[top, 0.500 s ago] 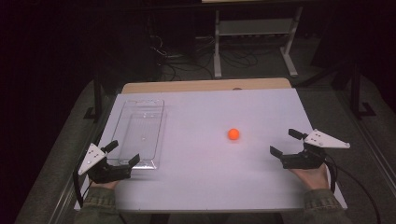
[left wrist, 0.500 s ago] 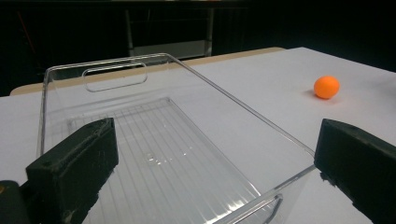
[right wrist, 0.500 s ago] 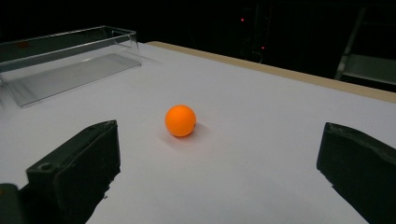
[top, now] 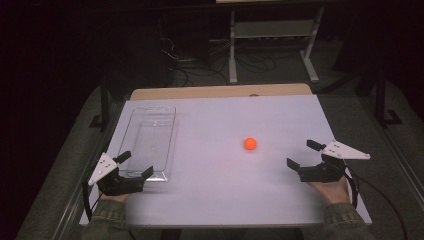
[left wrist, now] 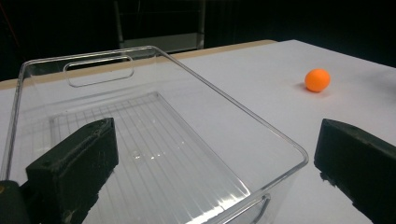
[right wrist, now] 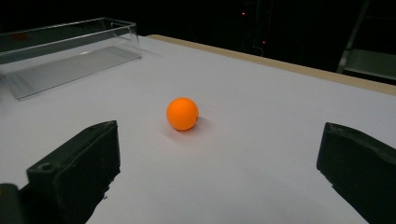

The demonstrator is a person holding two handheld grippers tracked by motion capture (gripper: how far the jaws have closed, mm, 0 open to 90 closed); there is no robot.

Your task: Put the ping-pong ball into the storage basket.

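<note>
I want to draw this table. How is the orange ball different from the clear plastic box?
The orange ball is round and solid orange, while the clear plastic box is a long rectangle you can see through. The ball is much smaller than the box. The ball sits alone near the middle of the table, and the box lies toward the left side, right by the open left gripper. Both rest on the same white table, and nothing is holding either one.

A white-topped table (top: 280, 200) carries a clear plastic bin (top: 148, 142) and, well apart, an orange ball (top: 250, 144).
</note>
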